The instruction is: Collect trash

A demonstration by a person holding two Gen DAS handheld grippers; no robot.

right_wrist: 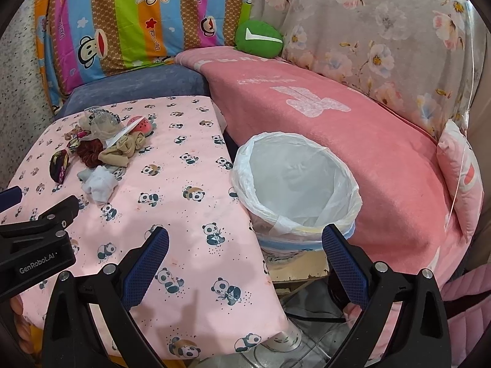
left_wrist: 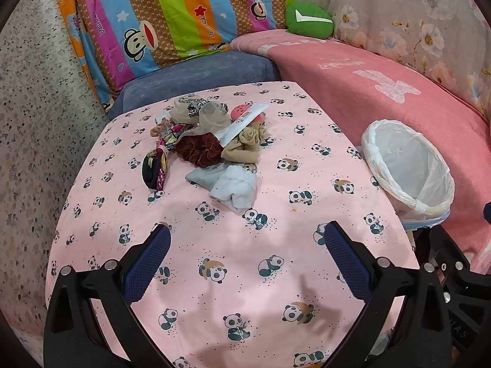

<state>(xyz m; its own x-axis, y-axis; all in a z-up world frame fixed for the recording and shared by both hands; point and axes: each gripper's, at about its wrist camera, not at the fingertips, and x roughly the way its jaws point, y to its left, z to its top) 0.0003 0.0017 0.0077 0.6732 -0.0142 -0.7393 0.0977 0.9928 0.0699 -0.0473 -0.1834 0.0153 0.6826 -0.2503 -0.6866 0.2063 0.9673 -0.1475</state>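
Note:
A pile of small items lies on the far part of the pink panda-print table [left_wrist: 214,245] [right_wrist: 184,214]: a crumpled white cloth [left_wrist: 236,187] [right_wrist: 99,184], a dark red scrunchie [left_wrist: 199,150] [right_wrist: 89,150], a beige scrunchie [left_wrist: 245,145] [right_wrist: 121,151], a black patterned hair band [left_wrist: 155,168] [right_wrist: 59,165], a white paper strip [left_wrist: 244,122] [right_wrist: 122,133] and a pink round object [left_wrist: 241,112] [right_wrist: 141,124]. A bin with a white liner [left_wrist: 408,168] [right_wrist: 294,184] stands at the table's right edge. My left gripper [left_wrist: 248,231] is open, short of the pile. My right gripper [right_wrist: 245,233] is open near the bin.
A pink blanket [left_wrist: 383,92] [right_wrist: 353,141] covers the seat behind the bin. Striped cartoon cushions [left_wrist: 172,21] [right_wrist: 129,21], a green pillow [left_wrist: 308,18] [right_wrist: 259,40] and floral fabric [right_wrist: 383,30] line the back. A blue cushion [left_wrist: 196,79] lies behind the table.

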